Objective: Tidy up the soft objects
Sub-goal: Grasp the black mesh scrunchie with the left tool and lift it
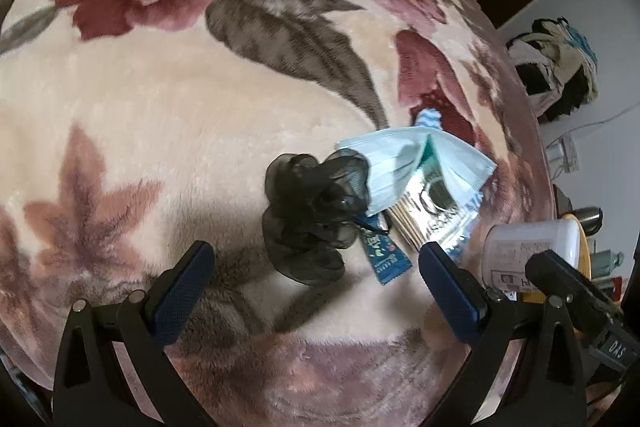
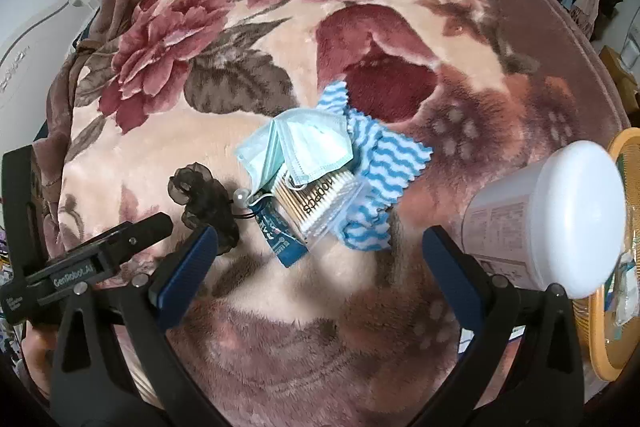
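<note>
Hovering over a floral blanket, the left gripper and right gripper both hang with fingers spread wide, gripping nothing.

A small heap of soft items sits toward the blanket's right edge: a pale blue face mask draped over a bag of cotton swabs, a blue-and-white wavy cloth beneath, a blue sachet and black gauze scrunchie just beside them. A white tub lies at that edge against an orange basket.
</note>
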A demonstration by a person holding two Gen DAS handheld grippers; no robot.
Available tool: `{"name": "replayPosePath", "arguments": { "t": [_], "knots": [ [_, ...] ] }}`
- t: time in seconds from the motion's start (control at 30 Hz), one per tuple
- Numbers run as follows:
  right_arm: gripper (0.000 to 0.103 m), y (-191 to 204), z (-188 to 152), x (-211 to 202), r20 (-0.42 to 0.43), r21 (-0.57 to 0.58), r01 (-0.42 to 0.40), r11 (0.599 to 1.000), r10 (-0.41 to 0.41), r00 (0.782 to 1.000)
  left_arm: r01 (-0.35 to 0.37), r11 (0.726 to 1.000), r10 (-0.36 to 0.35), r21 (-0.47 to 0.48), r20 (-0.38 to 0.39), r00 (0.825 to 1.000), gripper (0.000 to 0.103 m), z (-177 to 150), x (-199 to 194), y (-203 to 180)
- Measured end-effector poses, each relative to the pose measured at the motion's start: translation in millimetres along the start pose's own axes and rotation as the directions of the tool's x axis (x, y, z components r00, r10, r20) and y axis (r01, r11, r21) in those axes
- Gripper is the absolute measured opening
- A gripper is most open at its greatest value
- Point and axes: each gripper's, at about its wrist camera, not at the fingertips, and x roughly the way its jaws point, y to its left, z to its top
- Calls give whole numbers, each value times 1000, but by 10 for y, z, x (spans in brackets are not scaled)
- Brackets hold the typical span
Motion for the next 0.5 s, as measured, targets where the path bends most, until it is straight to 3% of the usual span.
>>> {"name": "replayPosePath", "arguments": {
  "t": [0.5],
  "knots": [
    [103, 22, -29, 365, -57, -3, -8, 1000, 8, 998, 22, 996, -27, -81, -66, 997, 102, 191, 669, 81]
  ]
}}
